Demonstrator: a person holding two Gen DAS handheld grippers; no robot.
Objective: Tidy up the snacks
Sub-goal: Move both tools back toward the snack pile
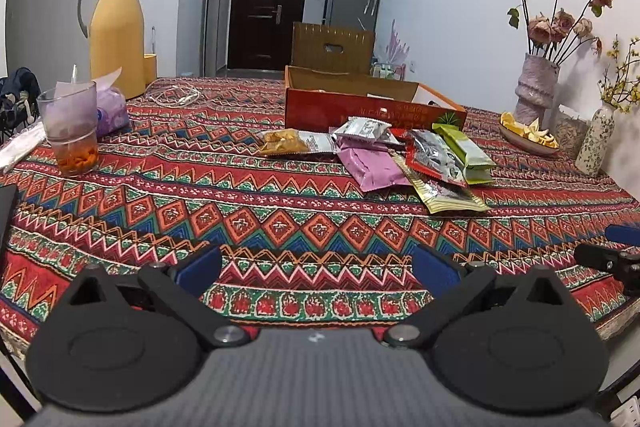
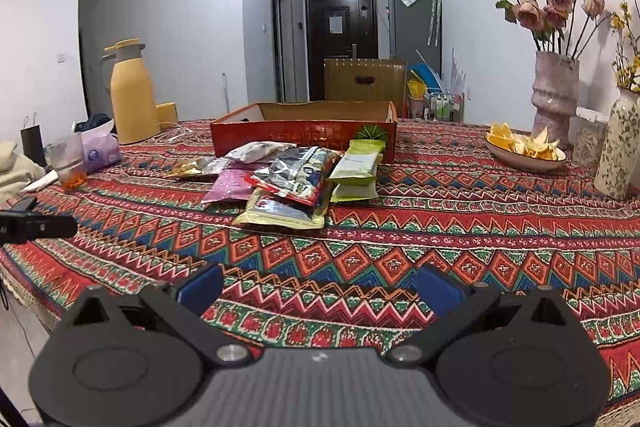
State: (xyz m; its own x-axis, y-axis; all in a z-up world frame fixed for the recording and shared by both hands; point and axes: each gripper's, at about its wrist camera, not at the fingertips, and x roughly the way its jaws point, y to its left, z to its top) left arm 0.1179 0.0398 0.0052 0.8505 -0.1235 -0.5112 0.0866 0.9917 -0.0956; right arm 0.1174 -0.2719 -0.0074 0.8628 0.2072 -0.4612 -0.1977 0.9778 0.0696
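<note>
On the patterned counter, a heap of snack packets lies just before the open red box (its tray shows bare cardboard). Left hand-held gripper and right hand-held gripper hover near the edge, jaws apart, gripping nothing.

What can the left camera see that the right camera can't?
Only the left wrist view shows the white cable beside the yellow jug.
Only the right wrist view shows the black paper bag at the far left.
Both show the snack pile lying in front of the red box, the dish of orange peels, the vase of roses, and open tongs holding nothing.
</note>
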